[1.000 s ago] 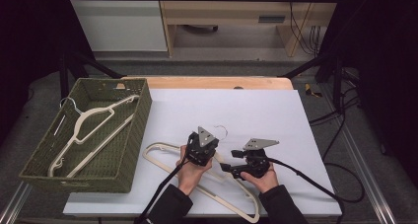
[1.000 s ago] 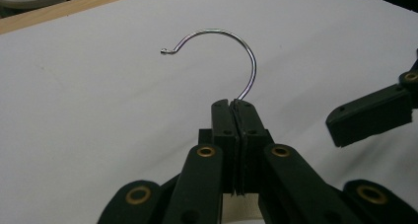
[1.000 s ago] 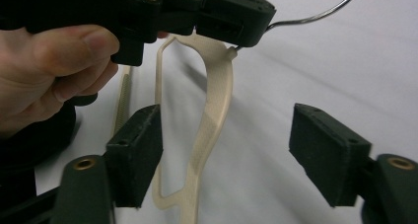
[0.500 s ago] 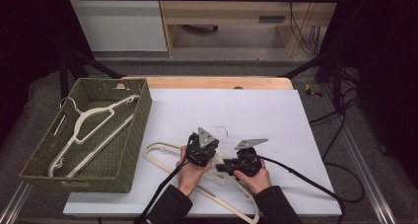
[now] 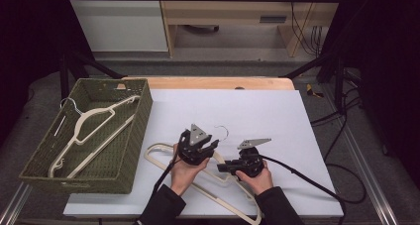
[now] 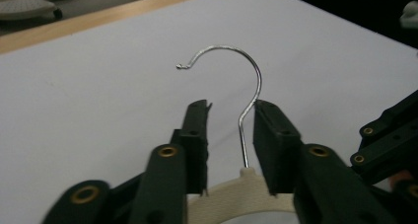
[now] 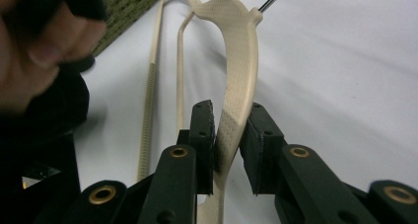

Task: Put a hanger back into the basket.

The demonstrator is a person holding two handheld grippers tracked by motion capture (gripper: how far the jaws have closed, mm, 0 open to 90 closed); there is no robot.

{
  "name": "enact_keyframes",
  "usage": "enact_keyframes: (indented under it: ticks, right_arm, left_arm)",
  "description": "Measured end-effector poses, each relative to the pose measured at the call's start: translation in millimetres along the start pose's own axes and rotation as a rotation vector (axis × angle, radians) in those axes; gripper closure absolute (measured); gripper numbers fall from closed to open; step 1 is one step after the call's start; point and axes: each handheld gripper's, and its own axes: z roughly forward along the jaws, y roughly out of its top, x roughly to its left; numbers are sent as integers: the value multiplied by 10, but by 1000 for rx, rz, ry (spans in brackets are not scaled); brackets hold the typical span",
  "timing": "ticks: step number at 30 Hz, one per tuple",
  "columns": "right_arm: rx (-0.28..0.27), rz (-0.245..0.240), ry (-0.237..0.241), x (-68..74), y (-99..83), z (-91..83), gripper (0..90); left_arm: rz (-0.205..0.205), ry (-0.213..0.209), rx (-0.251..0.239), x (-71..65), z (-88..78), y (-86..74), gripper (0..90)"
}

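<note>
While flat on the table (image 5: 277,116), cream hanger (image 5: 163,148), wire hook (image 6: 231,54); right fingers (image 7: 202,130) clamping its shoulder, left fingers (image 6: 197,125) apart.

Cream hanger (image 5: 198,185) with silver hook (image 6: 236,81), olive-green woven basket (image 5: 133,150), white table (image 5: 257,111), black grippers.

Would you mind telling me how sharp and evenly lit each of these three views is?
High view: white table top brightly lit, surroundings dark, overall soft. Left gripper view: metal hook fairly crisp with a glint, near jaws soft. Right gripper view: cream hanger textured and clear, the hand at left blurred, dark below it.
</note>
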Motion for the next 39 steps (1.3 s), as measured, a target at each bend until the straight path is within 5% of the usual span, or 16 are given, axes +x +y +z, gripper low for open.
enact_keyframes:
  ticks: [7, 14, 21, 31, 39]
  right_arm:
    - [-46, -17, 39, 80, 46, -137, 809]
    - [-79, -60, 93, 175, 96, -305, 862]
    - [-82, -119, 112, 260, 146, -473, 869]
    - [-44, -213, 175, 463, 199, -532, 871]
    - [-10, -246, 204, 513, 197, -488, 870]
  left_arm:
    - [69, -102, -21, 248, -483, 186, 300]
    - [127, -175, 2, 376, -828, 24, 216]
    - [159, -216, 16, 443, -951, -125, 176]
    - [220, -293, 93, 366, -849, -170, 252]
    - [251, -366, 154, 330, -751, -235, 546]
